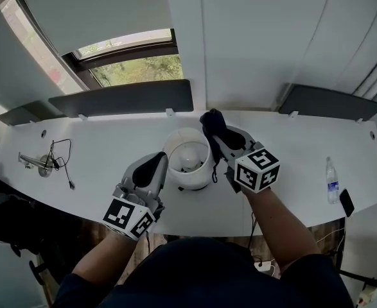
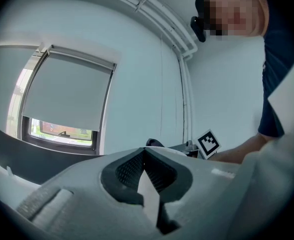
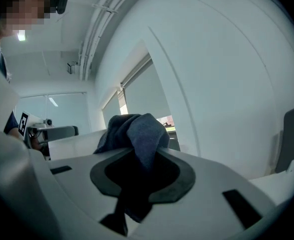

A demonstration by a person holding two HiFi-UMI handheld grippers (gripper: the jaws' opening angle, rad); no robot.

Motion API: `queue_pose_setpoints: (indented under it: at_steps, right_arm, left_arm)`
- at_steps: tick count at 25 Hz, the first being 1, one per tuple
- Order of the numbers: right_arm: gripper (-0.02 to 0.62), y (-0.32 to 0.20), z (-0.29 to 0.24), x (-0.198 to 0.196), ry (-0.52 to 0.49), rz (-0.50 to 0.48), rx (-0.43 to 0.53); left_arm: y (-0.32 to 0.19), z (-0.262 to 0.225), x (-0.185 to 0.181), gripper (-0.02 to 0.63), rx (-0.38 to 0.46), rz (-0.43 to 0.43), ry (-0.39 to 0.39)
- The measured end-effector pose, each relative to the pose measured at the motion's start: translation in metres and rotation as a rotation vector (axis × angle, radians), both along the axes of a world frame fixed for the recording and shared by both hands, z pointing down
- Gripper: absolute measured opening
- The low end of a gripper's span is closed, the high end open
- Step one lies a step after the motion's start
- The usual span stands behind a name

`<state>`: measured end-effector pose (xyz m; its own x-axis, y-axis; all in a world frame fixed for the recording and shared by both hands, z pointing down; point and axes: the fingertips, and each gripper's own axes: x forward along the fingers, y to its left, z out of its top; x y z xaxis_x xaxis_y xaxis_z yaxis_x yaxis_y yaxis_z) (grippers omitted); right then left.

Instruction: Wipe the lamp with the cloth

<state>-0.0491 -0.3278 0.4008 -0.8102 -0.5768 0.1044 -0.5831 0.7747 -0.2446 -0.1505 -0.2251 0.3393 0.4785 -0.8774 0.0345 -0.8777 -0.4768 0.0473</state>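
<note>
The white, round-shaded lamp stood on the desk, its shade rim pinched by the left tool. The right tool clamped a bunched dark-blue cloth.

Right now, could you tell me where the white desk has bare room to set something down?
Widest stretch: between the white lamp shade and the clear water bottle. Another: between the black cable and the left gripper. The middle is crowded: both grippers flank the shade, the right gripper holding the dark cloth.
</note>
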Motion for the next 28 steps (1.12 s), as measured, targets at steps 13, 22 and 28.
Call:
queue_pose_setpoints:
  at_steps: [13,22,28]
  right_arm:
    - [0.094,-0.011,0.102,0.016,0.076,-0.003,-0.159]
    - [0.094,0.049,0.101,0.059,0.088,0.054,-0.198]
    - [0.094,0.136,0.05,0.052,0.036,0.121,-0.141]
  left_arm:
    - [-0.002,-0.001,0.001,0.005,-0.01,-0.12,-0.021]
    - [0.038,-0.003,-0.01,0.005,-0.001,-0.146,0.034]
    - [0.089,0.017,-0.013,0.005,-0.044,-0.031,0.089]
